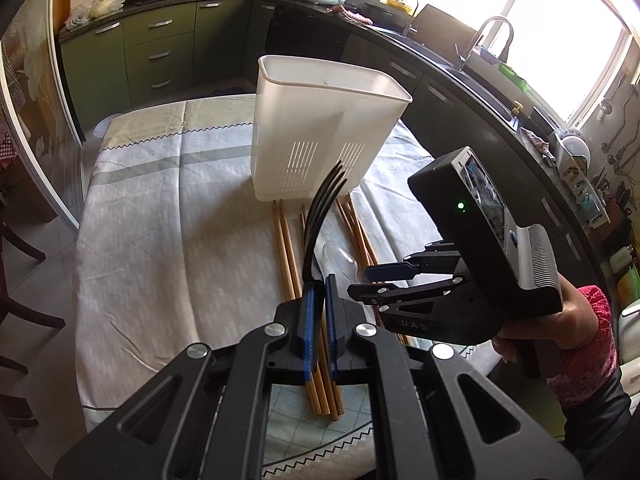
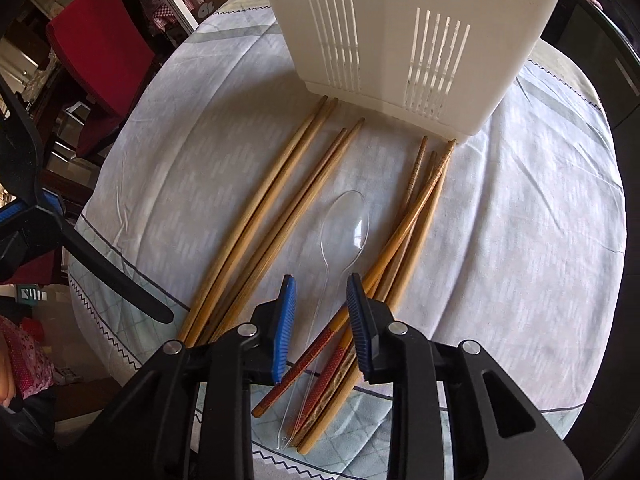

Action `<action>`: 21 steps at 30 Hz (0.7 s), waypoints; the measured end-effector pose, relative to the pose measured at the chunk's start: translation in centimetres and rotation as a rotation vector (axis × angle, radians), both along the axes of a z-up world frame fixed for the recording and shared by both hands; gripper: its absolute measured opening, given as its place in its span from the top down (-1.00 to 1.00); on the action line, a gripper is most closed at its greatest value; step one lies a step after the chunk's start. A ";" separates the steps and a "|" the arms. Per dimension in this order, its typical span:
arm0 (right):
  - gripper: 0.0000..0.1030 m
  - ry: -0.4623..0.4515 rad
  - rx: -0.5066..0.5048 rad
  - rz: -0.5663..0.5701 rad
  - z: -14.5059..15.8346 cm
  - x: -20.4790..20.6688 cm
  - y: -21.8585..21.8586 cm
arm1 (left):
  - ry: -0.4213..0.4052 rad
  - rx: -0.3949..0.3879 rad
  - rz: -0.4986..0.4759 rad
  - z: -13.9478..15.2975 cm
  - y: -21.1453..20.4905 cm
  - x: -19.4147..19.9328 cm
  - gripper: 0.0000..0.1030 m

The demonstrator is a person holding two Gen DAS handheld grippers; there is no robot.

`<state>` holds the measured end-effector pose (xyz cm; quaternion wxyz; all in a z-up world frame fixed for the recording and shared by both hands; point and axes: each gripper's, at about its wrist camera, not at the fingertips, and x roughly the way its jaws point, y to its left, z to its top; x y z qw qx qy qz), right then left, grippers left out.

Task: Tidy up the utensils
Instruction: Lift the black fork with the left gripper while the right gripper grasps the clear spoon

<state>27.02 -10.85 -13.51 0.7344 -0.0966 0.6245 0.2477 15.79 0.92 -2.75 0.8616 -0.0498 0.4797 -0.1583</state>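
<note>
Black fork clamped; chopsticks reach holder.

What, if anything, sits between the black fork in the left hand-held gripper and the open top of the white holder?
Nothing visible. The black fork is clamped in the left hand-held gripper, tines up in front of the white holder. The holder's open top looks unobstructed, and the right hand-held gripper sits off to the side, low over the chopsticks.

utensil holder top cut off, fork handle hidden, perhaps between tongs
</note>
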 end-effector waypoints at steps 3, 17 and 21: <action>0.47 -0.002 -0.030 0.009 -0.1 0.1 0.4 | 0.004 0.003 -0.005 -0.2 -0.1 0.1 0.89; 0.81 -0.052 -0.064 -0.005 -1.0 -0.7 1.0 | 0.006 0.008 -0.017 -0.3 -0.2 0.2 0.89; 0.81 -0.064 0.066 -0.039 -0.3 -0.7 -0.3 | 0.004 0.010 -0.013 -0.2 -0.2 0.3 0.89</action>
